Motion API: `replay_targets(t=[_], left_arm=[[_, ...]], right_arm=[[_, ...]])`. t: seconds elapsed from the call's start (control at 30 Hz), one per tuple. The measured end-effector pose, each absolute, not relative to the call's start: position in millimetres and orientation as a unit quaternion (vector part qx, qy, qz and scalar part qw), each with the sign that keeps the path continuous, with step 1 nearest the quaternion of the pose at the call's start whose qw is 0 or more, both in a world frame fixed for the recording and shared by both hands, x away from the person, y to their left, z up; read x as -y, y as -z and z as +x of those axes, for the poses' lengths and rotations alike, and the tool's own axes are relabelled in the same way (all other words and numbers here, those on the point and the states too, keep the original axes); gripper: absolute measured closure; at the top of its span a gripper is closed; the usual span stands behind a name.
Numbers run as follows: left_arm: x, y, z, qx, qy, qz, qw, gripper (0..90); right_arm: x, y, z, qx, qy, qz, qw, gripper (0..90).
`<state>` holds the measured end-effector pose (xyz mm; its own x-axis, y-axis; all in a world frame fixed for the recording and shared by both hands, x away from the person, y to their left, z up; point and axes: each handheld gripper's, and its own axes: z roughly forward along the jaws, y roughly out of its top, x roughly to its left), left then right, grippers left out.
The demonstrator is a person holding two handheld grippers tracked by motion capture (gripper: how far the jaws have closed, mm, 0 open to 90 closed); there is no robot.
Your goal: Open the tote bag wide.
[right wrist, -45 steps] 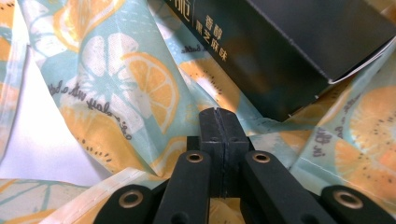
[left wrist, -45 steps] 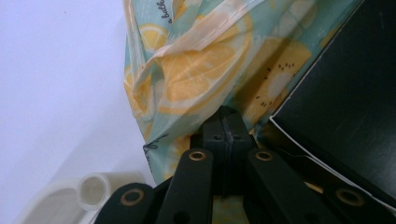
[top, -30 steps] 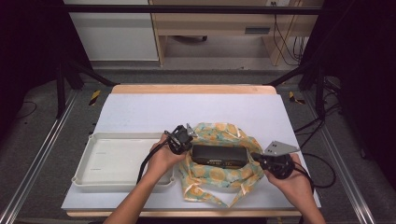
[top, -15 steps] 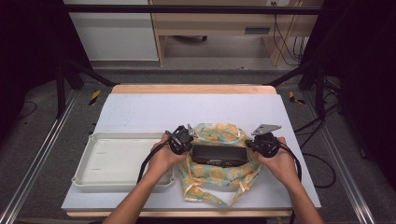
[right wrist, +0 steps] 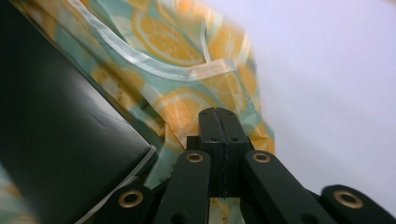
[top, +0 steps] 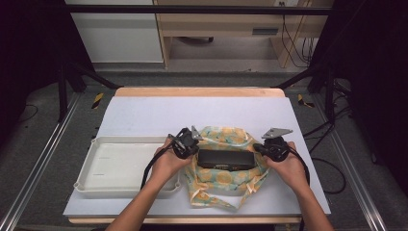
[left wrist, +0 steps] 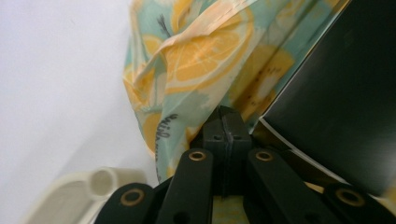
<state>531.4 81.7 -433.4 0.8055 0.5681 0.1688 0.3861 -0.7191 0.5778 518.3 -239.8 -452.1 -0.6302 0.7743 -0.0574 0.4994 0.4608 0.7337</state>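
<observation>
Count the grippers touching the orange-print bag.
2: the left gripper at the bag's left edge, the right gripper at its right edge, either side of the black box.

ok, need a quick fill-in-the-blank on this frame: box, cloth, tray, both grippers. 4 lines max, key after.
1. The black box lies on a cloth printed with slices of ____.
2. Seen from the high view, the white tray sits to the ____ of the cloth.
3. The jaws of the left gripper and the right gripper are both ____.
4. The tray holds ____.

Missing words: orange; left; shut; nothing
</observation>
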Motion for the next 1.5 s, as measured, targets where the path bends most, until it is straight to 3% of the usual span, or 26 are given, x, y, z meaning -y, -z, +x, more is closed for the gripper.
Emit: replay_targets(t=[0.17,0.43,0.83,1.1,1.27,1.37,1.4,1.5], left_arm=[[-89.1,407.2,517.3,-0.255,-0.181,0.898,0.309,88.4],[-93.1,405.9,484.0,-0.224,-0.179,0.903,0.320,87.8],[-92.7,434.4,456.4,-0.211,-0.159,0.915,0.305,87.0],[-94.9,431.5,445.8,-0.203,-0.151,0.913,0.320,82.7],[-104.4,418.5,442.0,-0.209,-0.166,0.903,0.337,66.5],[-111.6,410.6,441.8,-0.218,-0.182,0.894,0.346,48.6],[-114.2,408.1,441.2,-0.222,-0.187,0.889,0.353,48.6],[-122.4,403.2,441.9,-0.230,-0.192,0.885,0.356,37.1]], right_arm=[[238.4,418.9,491.3,-0.818,-0.393,0.357,0.222,90.0],[222.3,409.9,465.5,-0.830,-0.404,0.315,0.218,88.4],[182.7,451.5,433.3,-0.888,-0.344,0.261,0.158,89.6],[187.6,456.9,429.8,-0.899,-0.323,0.261,0.141,85.0],[195.8,425.5,434.8,-0.891,-0.344,0.251,0.159,69.8],[198.3,399.1,447.2,-0.899,-0.332,0.224,0.176,56.2],[198.3,399.1,447.2,-0.899,-0.332,0.224,0.176,56.2],[200.3,385.9,464.1,-0.906,-0.333,0.209,0.157,46.0]])
